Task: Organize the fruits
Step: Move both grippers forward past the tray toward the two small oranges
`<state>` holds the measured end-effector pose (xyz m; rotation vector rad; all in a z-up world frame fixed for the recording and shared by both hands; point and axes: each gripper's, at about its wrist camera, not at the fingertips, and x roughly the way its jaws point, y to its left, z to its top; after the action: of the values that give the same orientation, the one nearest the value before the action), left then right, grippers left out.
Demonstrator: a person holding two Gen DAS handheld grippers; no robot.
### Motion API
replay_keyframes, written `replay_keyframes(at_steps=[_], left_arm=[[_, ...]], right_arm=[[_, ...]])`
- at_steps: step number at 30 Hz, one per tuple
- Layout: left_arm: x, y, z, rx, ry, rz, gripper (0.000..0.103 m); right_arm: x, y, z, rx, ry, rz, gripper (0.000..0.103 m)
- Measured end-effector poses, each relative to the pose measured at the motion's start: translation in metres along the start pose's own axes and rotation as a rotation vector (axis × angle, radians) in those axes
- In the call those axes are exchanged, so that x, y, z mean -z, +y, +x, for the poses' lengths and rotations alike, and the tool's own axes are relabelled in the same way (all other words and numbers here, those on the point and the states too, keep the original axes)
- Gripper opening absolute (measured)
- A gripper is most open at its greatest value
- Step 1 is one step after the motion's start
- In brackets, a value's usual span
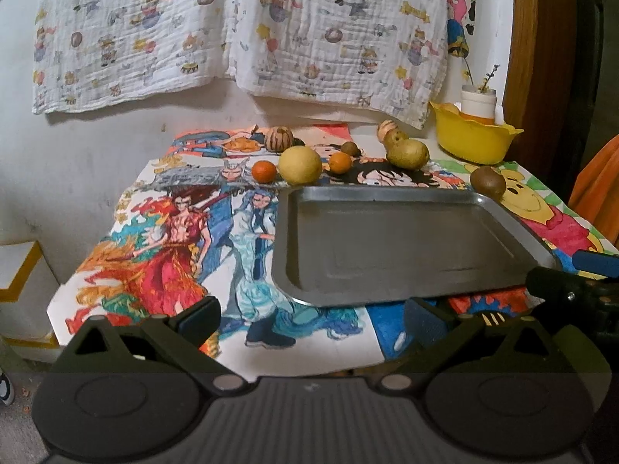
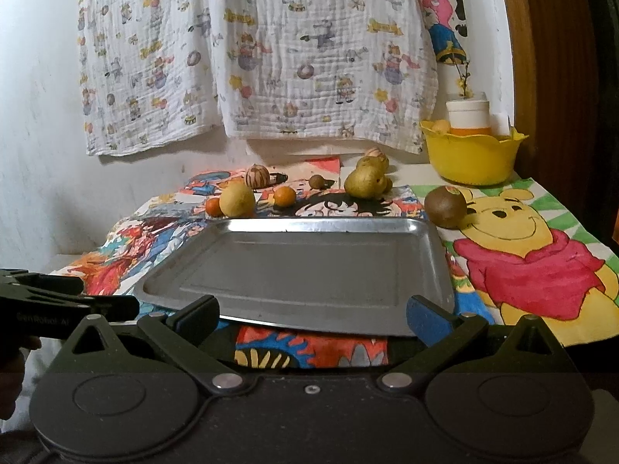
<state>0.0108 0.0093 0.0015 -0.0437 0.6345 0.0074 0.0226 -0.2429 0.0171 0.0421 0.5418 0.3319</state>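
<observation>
Nearest the cameras, the left hand-held gripper [image 1: 311, 319] and the right hand-held gripper [image 2: 311, 315] are both held released, fingers spread wide, with nothing between them. Each is poised at the near edge of the surface [image 2: 572, 294], which is covered with bright cartoon drawings.

Just beyond the fingers, a metal tray [image 2: 301, 270] is seen lying flat, with no fruit in it. In the right view the left gripper's black body shows at the left edge, beside the tray's near left corner.

Past the tray's far rim the fruits are spread in a loose row. A lemon [image 1: 300, 165] is flanked by two small oranges, one [image 1: 264, 171] touching its left side and one [image 1: 340, 163] just to its right. A kiwi [image 2: 445, 207] sits near the tray's far right corner. Pears [image 2: 365, 181] are clustered further back, with a small kiwi [image 2: 317, 181] to their left and a striped round fruit [image 2: 257, 176] beyond the lemon.

At the far right a yellow bowl [image 2: 472, 154] is placed, holding a white jar [image 2: 467, 114]. A printed cloth [image 2: 251, 50] is hung on the wall behind.
</observation>
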Motion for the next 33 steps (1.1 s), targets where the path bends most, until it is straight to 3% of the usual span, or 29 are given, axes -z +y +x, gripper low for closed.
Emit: replay_keyframes(at_steps=[13, 26, 33], left_arm=[[-0.042, 0.02, 0.021, -0.033, 0.01, -0.032, 0.102], [-0.099, 0.048, 0.088, -0.024, 0.073, -0.032, 0.102], [-0.123, 0.069, 0.121, -0.009, 0.095, 0.01, 0.102]], right_arm=[[-0.028, 0.006, 0.04, -0.004, 0.043, -0.026, 0.103], [-0.071, -0.001, 0.098, -0.021, 0.115, -0.042, 0.103], [-0.1, -0.002, 0.138, -0.048, 0.161, -0.125, 0.103]])
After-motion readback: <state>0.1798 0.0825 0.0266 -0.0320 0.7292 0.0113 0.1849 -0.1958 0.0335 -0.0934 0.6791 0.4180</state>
